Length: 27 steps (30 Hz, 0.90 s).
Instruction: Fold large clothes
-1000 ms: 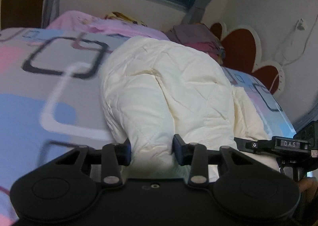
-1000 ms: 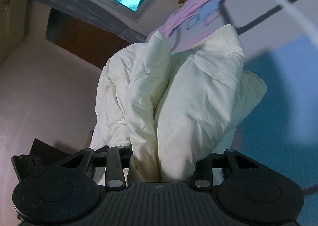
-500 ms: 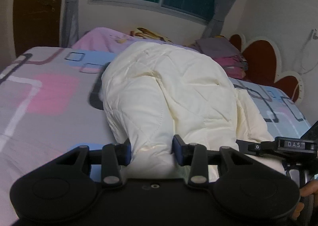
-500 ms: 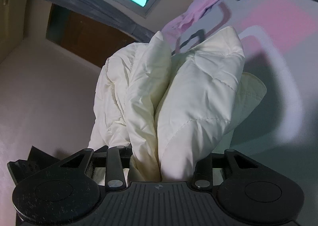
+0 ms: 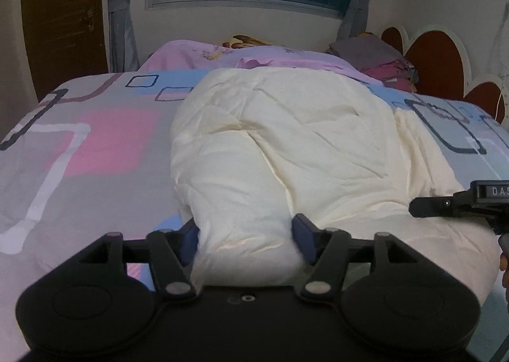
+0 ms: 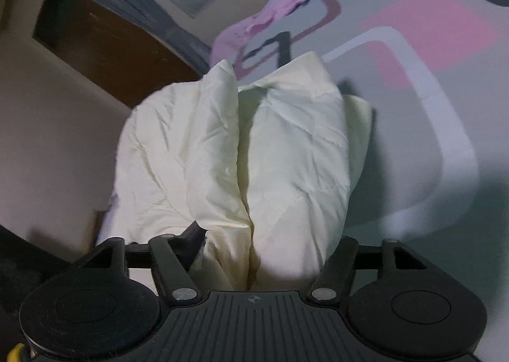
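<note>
Cream quilted garment lies on patterned bed; left gripper clamps a thick bunched end. Right wrist: right gripper pinches two puffy layers, tips hidden, probably closed. Soft, bulky, light; grip edges.

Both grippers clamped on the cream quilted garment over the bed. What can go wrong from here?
1. The left gripper pinches a thick, puffy wad of the cream quilted garment; slick padded fabric may slip out under tension.
2. The right gripper holds two bunched layers with a seam between them; one layer could drop out, skewing the fold.
3. The garment's far end drags on the patterned bedsheet.
</note>
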{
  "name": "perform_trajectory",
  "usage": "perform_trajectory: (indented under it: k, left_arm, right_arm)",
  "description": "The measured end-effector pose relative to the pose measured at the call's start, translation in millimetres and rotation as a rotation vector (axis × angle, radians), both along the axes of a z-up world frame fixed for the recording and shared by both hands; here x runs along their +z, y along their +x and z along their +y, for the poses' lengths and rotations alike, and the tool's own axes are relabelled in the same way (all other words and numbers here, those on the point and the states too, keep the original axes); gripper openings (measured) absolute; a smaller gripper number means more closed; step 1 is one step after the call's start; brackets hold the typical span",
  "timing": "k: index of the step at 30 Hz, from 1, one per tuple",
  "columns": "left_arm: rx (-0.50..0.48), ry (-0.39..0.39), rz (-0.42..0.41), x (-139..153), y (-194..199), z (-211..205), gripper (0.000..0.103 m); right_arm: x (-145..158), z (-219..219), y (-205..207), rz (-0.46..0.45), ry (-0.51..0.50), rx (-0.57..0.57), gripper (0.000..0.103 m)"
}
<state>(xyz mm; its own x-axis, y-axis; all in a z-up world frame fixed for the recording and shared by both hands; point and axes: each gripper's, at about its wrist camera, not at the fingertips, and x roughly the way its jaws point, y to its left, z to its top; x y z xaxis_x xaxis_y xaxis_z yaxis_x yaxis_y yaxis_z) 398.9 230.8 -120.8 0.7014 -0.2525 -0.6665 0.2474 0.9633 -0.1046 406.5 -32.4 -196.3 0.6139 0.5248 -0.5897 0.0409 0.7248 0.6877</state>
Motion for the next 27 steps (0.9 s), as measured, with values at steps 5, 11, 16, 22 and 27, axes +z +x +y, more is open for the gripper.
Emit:
perform_trajectory:
  k: [5, 11, 16, 22, 27]
  left_arm:
    - [0.006, 0.025, 0.004, 8.4, 2.1, 2.5, 0.063]
    - [0.005, 0.012, -0.059, 28.3, -4.4, 10.8, 0.061]
    - [0.006, 0.014, -0.123, 40.9, 4.9, 7.9, 0.061]
    - [0.042, 0.028, -0.125, 17.8, 27.7, -7.4, 0.061]
    - [0.067, -0.008, -0.106, -2.6, 36.3, -7.6, 0.066]
  right_arm:
    - [30.4, 3.2, -16.5, -0.05, -0.096, -0.014, 0.066]
    - [73.2, -1.2, -49.4, -0.154, -0.197, -0.082, 0.066]
    - [101.3, 17.4, -42.2, -0.279, -0.276, -0.15, 0.066]
    - [88.9, 67.5, -12.2, -0.304, -0.379, -0.142, 0.066]
    - [42.9, 66.9, 5.1, -0.22, -0.421, -0.211, 0.062]
